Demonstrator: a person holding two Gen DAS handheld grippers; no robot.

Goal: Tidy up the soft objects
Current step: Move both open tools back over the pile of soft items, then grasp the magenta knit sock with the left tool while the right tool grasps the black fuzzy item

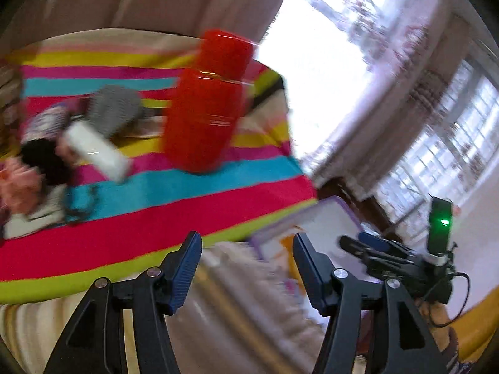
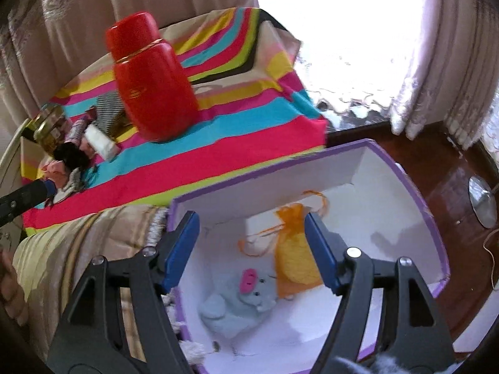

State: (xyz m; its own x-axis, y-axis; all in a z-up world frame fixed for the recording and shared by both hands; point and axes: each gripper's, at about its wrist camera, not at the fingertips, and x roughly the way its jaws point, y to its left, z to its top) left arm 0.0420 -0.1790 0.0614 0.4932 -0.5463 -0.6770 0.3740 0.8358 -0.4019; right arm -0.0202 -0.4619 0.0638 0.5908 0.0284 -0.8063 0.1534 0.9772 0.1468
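Here the right gripper hangs over the purple box, fingers apart and empty; a grey plush toy and an orange pouch lie inside. The left gripper is also spread, empty, near the striped cloth.

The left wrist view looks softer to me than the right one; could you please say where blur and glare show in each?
Left wrist view: motion blur smears the red flask, the striped cloth and the window, which is blown out white. Right wrist view: sharper, the grey plush toy and orange pouch in the purple box read clearly, though its window also glares white.
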